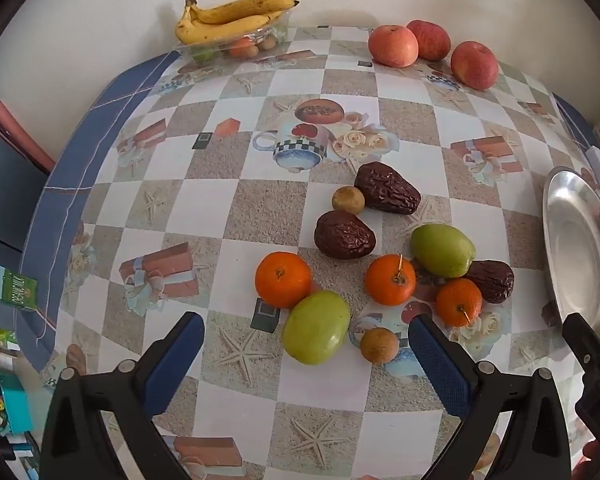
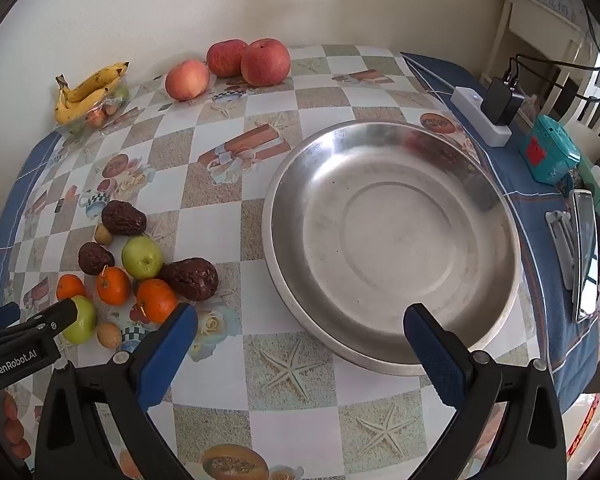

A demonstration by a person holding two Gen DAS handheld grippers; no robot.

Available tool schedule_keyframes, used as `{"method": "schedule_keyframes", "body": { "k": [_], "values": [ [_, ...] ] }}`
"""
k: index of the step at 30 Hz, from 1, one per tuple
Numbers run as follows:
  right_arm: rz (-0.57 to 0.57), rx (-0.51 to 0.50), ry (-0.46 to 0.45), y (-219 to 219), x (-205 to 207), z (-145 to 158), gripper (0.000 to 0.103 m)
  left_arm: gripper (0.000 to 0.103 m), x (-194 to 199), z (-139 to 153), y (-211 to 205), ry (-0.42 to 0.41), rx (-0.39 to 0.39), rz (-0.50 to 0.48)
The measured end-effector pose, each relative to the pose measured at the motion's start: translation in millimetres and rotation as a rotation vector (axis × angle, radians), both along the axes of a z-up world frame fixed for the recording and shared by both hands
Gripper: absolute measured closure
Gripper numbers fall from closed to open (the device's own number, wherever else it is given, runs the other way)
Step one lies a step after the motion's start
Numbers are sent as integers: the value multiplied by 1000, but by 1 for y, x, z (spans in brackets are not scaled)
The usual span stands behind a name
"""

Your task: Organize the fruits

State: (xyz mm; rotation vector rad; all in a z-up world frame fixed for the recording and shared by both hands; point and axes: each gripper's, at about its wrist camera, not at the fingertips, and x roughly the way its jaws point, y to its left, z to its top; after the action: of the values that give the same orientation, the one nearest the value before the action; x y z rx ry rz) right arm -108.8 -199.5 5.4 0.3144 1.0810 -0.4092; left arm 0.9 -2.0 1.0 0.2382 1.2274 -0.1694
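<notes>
Both grippers spread wide and empty above the patterned oilcloth.

Left gripper (image 1: 306, 354) hangs over the fruit cluster: a smooth oval green fruit (image 1: 316, 327) just ahead between its ribbed blue pads, glossy round tangerines (image 1: 283, 279) and wrinkled dark dates (image 1: 345, 234) beyond. Right gripper (image 2: 300, 340) faces the shallow round steel dish (image 2: 392, 236); the cluster sits to its left.

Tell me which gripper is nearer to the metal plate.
Right. The right gripper hangs open over the near rim of the metal plate; the left gripper is open over the loose fruit beside it.
</notes>
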Motion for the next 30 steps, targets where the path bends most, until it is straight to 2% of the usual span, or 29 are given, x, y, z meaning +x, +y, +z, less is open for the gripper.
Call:
{"method": "schedule_keyframes", "body": {
  "k": [30],
  "values": [
    [11,15,10,3,1,-3,0,0,2,-6,6,28,-59,29]
  ]
}}
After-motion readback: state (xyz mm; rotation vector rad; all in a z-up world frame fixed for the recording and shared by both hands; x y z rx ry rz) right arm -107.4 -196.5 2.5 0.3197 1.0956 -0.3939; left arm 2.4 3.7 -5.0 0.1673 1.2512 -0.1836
